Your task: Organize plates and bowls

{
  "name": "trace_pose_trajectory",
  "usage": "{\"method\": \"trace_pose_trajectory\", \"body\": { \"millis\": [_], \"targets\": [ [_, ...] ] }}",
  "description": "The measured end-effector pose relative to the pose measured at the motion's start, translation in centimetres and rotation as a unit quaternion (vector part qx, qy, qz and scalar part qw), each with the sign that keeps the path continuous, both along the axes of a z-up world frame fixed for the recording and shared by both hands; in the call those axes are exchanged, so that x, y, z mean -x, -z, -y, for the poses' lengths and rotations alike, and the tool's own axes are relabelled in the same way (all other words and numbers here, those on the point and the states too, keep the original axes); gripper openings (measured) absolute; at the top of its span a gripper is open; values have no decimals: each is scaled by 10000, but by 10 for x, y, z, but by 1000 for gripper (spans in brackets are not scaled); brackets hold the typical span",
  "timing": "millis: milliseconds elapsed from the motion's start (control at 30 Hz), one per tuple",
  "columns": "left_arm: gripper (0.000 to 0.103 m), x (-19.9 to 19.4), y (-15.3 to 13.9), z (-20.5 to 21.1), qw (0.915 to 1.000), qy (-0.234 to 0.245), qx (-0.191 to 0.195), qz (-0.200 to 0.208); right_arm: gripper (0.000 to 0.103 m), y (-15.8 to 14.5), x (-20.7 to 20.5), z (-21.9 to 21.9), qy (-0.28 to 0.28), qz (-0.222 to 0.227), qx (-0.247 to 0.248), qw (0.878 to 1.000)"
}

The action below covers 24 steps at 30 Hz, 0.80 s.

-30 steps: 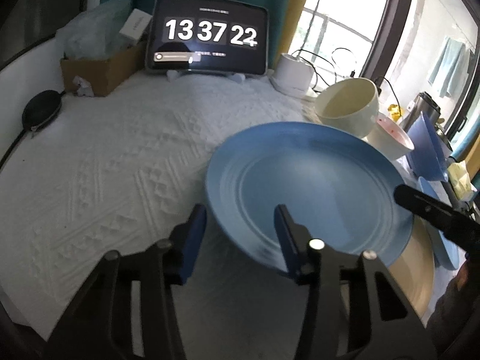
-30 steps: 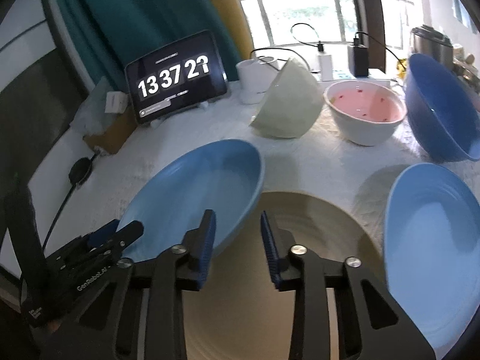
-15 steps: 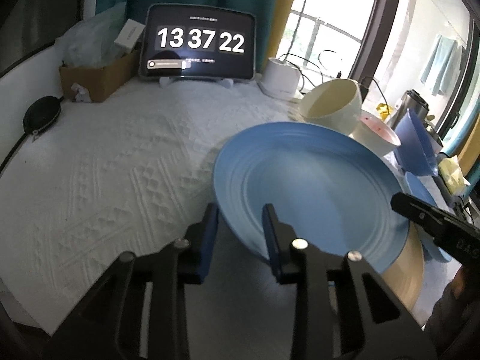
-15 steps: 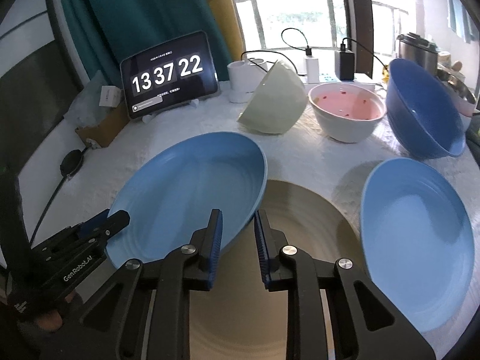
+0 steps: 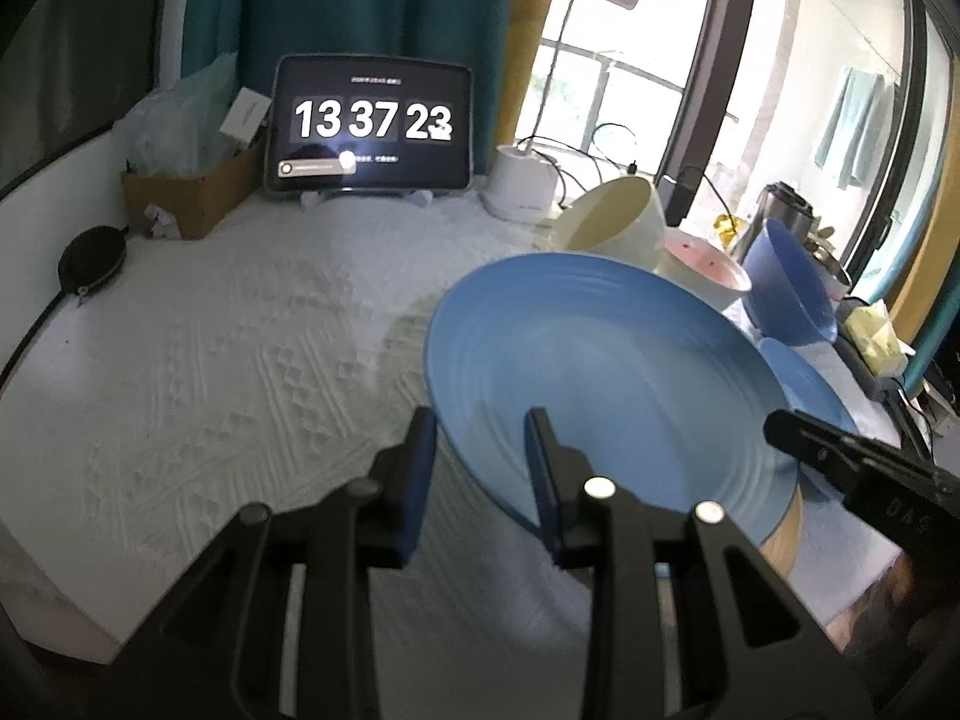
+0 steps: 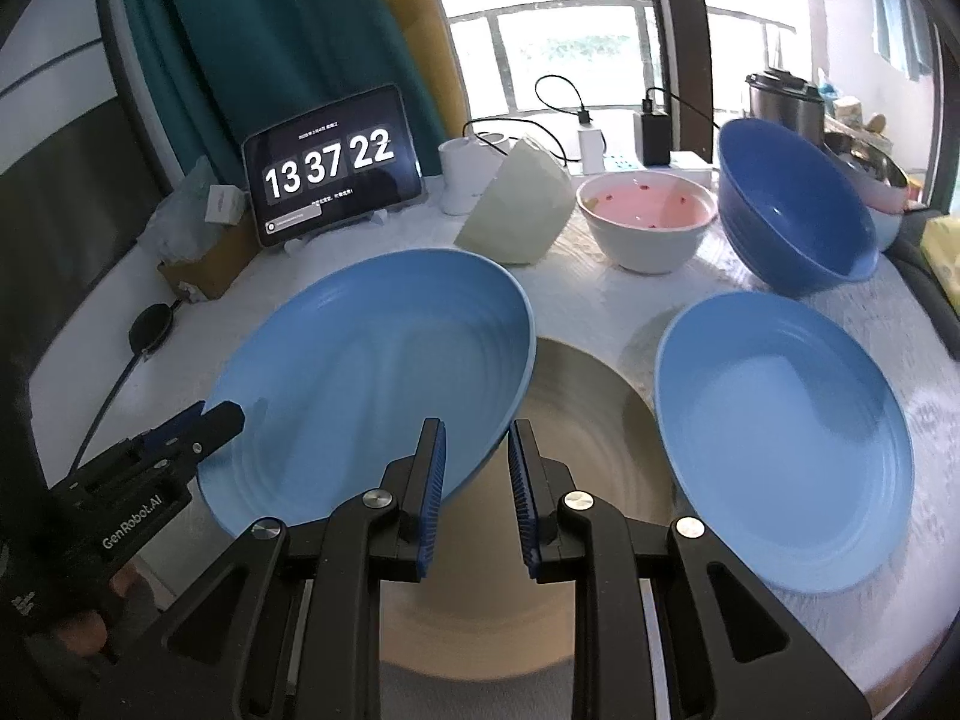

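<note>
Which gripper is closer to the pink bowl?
Right, probably. The right gripper pinches the near rim of the tilted blue plate, with the pink bowl straight ahead. The left gripper holds the plate's far-left edge, farther away.

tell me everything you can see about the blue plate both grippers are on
The blue plate is round and matte light blue, with faint rings stepping down to a shallow centre; it looks ceramic and is empty. It is tilted, lifted at one side above the tan plate. The left gripper pinches its rim on one side, and the right gripper grips the opposite edge. A second blue plate lies apart to the right.
</note>
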<state>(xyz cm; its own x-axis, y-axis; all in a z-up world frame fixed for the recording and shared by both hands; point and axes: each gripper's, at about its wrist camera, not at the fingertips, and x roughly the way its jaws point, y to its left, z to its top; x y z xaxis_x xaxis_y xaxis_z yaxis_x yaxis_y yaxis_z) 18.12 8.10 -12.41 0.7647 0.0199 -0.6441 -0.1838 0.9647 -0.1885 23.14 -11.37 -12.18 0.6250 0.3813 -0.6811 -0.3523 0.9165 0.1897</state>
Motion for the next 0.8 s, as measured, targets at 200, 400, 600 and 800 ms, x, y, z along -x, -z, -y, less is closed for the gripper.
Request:
{"method": "trace_pose_trajectory", "body": {
  "millis": [200,400,600,800],
  "targets": [
    [31,10,-3,13,9999,97,-70,30,23,7,13,12,85,-101,-35,9999],
    [31,15,-4,25,9997,192,-150,39,23,15,22,23,168,-177,-71,9997],
    [31,17,-2,35,9993,291,-221,-28,23,25,26,33,249,-312,-82,9992],
    [31,14,2,45,9987,379,-309,-131,24,32,26,43,343,-411,-115,9985]
  ]
}}
